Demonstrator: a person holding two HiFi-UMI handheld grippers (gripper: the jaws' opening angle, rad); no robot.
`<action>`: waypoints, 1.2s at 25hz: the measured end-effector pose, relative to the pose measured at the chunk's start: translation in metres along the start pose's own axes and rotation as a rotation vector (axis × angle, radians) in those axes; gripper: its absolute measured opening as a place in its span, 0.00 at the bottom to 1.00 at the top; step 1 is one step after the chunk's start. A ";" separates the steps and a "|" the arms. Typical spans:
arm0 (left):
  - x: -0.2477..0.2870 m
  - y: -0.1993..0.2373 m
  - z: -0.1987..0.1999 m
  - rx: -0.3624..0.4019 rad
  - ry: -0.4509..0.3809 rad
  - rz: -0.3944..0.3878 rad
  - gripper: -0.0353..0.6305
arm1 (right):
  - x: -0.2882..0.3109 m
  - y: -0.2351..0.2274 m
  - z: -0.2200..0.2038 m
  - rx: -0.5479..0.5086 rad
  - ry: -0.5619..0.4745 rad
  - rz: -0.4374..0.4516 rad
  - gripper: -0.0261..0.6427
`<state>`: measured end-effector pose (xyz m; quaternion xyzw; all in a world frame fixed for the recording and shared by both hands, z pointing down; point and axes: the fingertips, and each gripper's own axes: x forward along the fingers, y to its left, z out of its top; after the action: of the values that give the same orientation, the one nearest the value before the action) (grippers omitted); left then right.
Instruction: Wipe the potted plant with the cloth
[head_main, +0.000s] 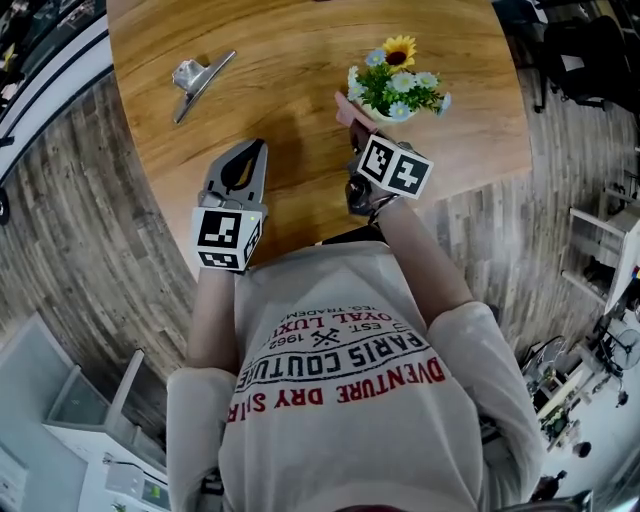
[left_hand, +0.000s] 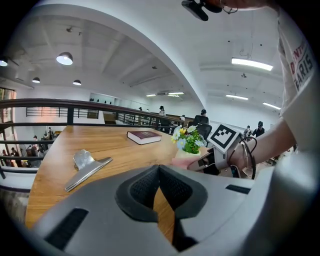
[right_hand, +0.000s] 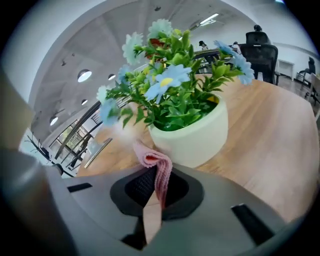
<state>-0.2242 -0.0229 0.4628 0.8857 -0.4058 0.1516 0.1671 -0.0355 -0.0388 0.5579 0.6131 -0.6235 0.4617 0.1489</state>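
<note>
Pinching a folded pink cloth in its jaws, the right gripper holds it beside the potted plant, far right on the bench; the left gripper has jaws pressed together.

Pink cloth between jaws, beside pot

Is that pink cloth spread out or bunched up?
Bunched: the pink knitted cloth sits folded between the right gripper's shut jaws, beside the pale pot.

Round light-brown wooden table, bearing a large silver metal clip, cream-potted artificial flowers, and a closed dark red book
</note>
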 end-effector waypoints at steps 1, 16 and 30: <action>0.001 -0.001 0.000 0.001 -0.001 -0.004 0.08 | -0.002 -0.002 0.000 0.024 -0.004 0.005 0.09; 0.030 -0.038 0.005 0.007 0.004 -0.057 0.08 | -0.039 -0.072 -0.007 0.151 0.002 -0.014 0.09; 0.104 -0.128 -0.022 -0.055 0.073 -0.127 0.47 | -0.050 -0.163 0.063 -0.359 -0.017 -0.102 0.09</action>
<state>-0.0641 -0.0045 0.5023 0.8986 -0.3465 0.1617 0.2153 0.1463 -0.0261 0.5507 0.6112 -0.6652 0.3299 0.2740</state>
